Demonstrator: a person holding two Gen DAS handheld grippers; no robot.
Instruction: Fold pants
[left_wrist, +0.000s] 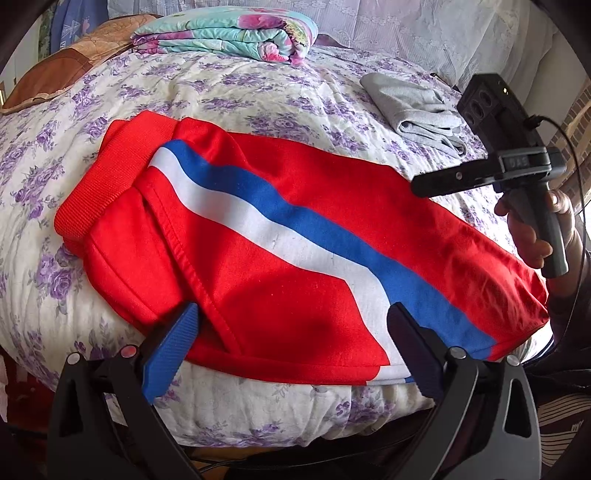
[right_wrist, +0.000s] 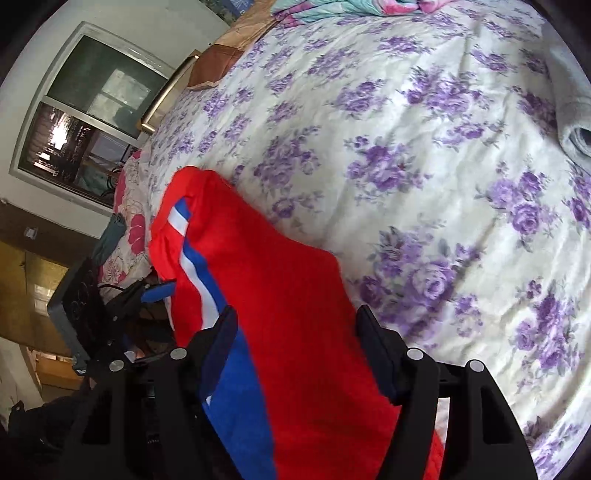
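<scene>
Red pants (left_wrist: 280, 236) with a white and blue side stripe lie folded on the floral bed, waistband at the left. My left gripper (left_wrist: 291, 332) is open above the pants' near edge, its blue-padded fingers (left_wrist: 170, 350) apart and holding nothing. My right gripper (left_wrist: 428, 184) hovers over the pants' right end in the left wrist view. In the right wrist view the pants (right_wrist: 295, 314) run between the right gripper's (right_wrist: 295, 332) spread fingers, which are open and not pinching the cloth.
A folded flowered quilt (left_wrist: 229, 33) lies at the far side of the bed. A folded grey garment (left_wrist: 417, 110) lies at the far right. A brown pillow (left_wrist: 66, 62) is at the far left. The bed's near edge (left_wrist: 258, 417) drops off below the pants.
</scene>
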